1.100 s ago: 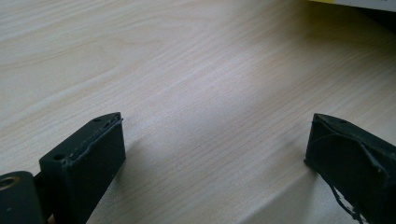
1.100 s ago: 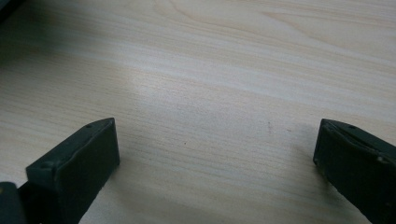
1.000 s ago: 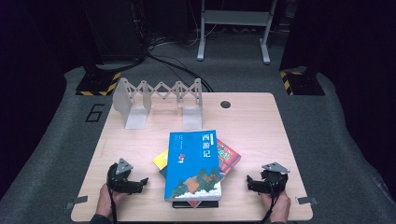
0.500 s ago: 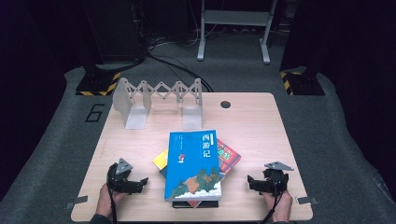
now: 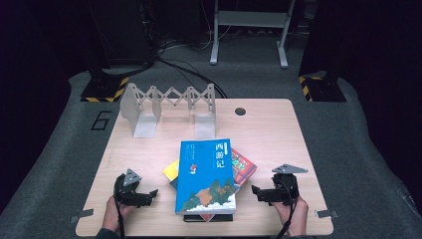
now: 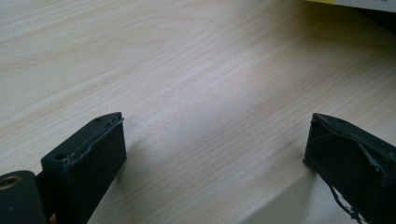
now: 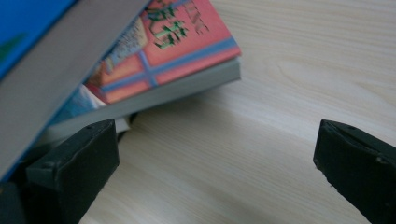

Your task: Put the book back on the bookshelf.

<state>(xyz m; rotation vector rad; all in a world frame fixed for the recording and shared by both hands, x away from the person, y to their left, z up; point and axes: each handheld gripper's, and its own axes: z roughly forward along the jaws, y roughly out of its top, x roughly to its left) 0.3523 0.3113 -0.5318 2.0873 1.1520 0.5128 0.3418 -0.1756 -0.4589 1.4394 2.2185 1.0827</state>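
A blue book [image 5: 206, 175] lies on top of a stack near the table's front middle, over a red book [image 5: 243, 166] and a yellow one [image 5: 171, 170]. My left gripper [image 5: 152, 194] rests low on the table left of the stack, open, with bare wood between its jaws [image 6: 215, 140]. My right gripper [image 5: 256, 192] sits right of the stack, open, pointing at it. In the right gripper view the red book [image 7: 173, 51] and the blue book's page edge [image 7: 56, 70] lie just beyond the left jaw, with bare wood between the jaws [image 7: 215, 154].
A grey expanding metal book rack [image 5: 169, 107] stands at the table's back left. A round cable hole [image 5: 240, 111] is at the back middle. The table's front edge [image 5: 199, 234] lies just behind both hands. Dark floor and stands surround the table.
The right gripper has shifted slightly down and toward the front edge. The left gripper and the books have stayed put.
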